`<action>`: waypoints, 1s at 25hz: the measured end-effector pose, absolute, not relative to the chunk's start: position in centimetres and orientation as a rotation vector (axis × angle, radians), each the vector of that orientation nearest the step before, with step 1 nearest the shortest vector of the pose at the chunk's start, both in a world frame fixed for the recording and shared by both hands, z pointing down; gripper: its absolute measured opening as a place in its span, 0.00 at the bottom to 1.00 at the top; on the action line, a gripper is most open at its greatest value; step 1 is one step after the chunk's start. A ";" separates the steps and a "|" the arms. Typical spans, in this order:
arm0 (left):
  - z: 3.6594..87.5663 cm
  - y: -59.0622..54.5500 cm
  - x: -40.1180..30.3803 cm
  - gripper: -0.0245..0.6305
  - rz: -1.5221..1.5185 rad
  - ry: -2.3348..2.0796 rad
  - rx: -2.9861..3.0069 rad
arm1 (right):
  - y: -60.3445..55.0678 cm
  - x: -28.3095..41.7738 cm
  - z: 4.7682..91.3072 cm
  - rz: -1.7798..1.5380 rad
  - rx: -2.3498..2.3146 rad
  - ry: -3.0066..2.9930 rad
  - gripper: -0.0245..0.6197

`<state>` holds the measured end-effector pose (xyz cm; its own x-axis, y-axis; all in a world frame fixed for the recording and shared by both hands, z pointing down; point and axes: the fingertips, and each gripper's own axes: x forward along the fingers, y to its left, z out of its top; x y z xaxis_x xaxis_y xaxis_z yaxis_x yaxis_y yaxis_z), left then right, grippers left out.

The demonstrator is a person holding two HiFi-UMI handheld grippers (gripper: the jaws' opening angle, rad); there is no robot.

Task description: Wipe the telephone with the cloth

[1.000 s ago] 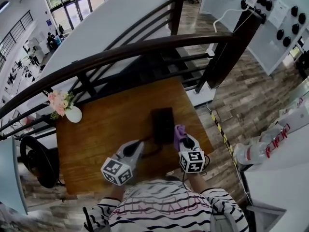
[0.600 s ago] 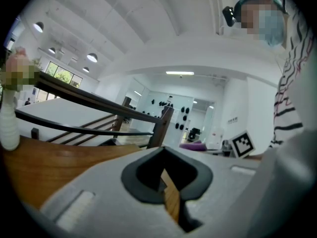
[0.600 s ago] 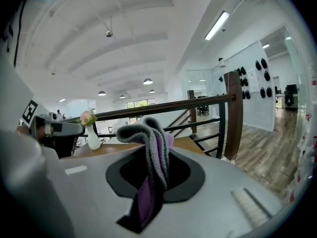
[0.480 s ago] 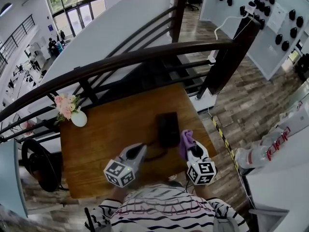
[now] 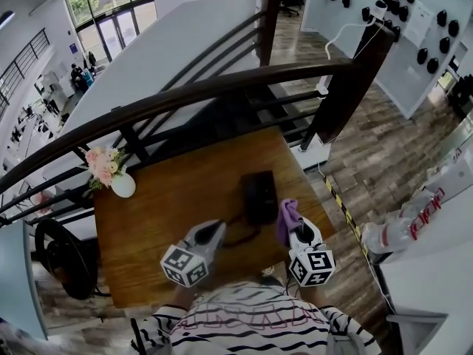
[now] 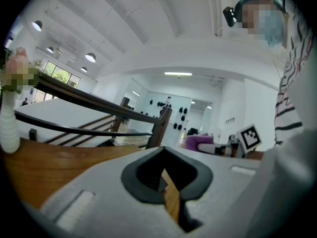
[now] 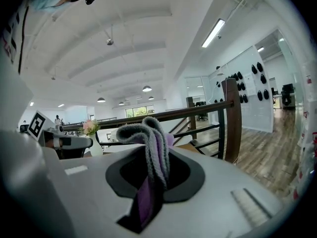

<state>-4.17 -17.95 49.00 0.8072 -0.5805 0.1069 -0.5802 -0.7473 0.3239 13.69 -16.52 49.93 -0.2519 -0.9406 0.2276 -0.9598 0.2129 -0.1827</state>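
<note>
A black telephone [image 5: 260, 194] lies on the wooden table [image 5: 170, 198], and its cord [image 5: 240, 239] curls toward me. My right gripper [image 5: 293, 231] sits just right of the telephone's near end, shut on a purple and grey cloth [image 5: 287, 219]. The folded cloth [image 7: 148, 133] bulges up between the jaws of the right gripper [image 7: 153, 177]. My left gripper [image 5: 213, 234] rests low over the table, left of the cord, with nothing in it. In its own view the left gripper [image 6: 166, 175] is shut, with only a thin slit of wood showing.
A white vase with pink flowers [image 5: 117, 177] stands at the table's far left corner. A dark curved railing [image 5: 222, 87] runs just behind the table, above a stairwell. The table's right edge [image 5: 318, 198] drops off to wood flooring with striped tape.
The right gripper with the cloth has drawn back slightly toward me along the telephone's right side. The left gripper has stayed about where it was.
</note>
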 end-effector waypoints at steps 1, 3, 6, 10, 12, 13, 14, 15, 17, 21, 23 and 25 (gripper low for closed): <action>49.0 -17.9 -4.1 0.04 0.001 -0.875 2.653 | -16.4 13.7 50.0 0.444 1.880 -2.391 0.12; 49.1 -17.7 -4.0 0.04 0.006 -0.865 2.655 | -16.1 13.6 50.1 0.450 1.883 -2.386 0.12; 49.1 -17.6 -4.0 0.04 0.010 -0.851 2.658 | -15.8 13.4 50.3 0.454 1.891 -2.381 0.11; 49.3 -17.3 -3.8 0.04 0.022 -0.831 2.664 | -15.4 13.5 50.4 0.452 1.910 -2.366 0.11; 49.3 -17.1 -3.9 0.04 0.025 -0.824 2.665 | -15.2 13.4 50.4 0.452 1.915 -2.360 0.11; 49.4 -17.1 -4.0 0.04 0.027 -0.821 2.665 | -15.1 13.4 50.5 0.453 1.917 -2.358 0.11; 49.5 -17.0 -4.0 0.04 0.028 -0.819 2.666 | -15.0 13.3 50.6 0.453 1.919 -2.355 0.11; 49.6 -17.0 -4.1 0.04 0.029 -0.817 2.666 | -14.9 13.3 50.7 0.454 1.921 -2.351 0.11; 49.7 -16.9 -4.2 0.04 0.030 -0.815 2.666 | -14.9 13.3 50.8 0.454 1.926 -2.347 0.11; 49.6 -16.9 -4.2 0.04 0.034 -0.812 2.665 | -14.9 13.4 50.6 0.451 1.934 -2.340 0.11; 49.6 -16.9 -4.2 0.04 0.039 -0.811 2.666 | -14.9 13.4 50.6 0.447 1.934 -2.336 0.11; 49.6 -16.9 -4.2 0.04 0.043 -0.812 2.666 | -15.0 13.4 50.6 0.448 1.932 -2.337 0.11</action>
<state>-4.20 -16.85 49.56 0.8352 -0.5344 0.1298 -0.5451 -0.7737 0.3228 13.40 -14.98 50.56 -0.2034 -0.9487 0.2421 -0.9710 0.1637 -0.1741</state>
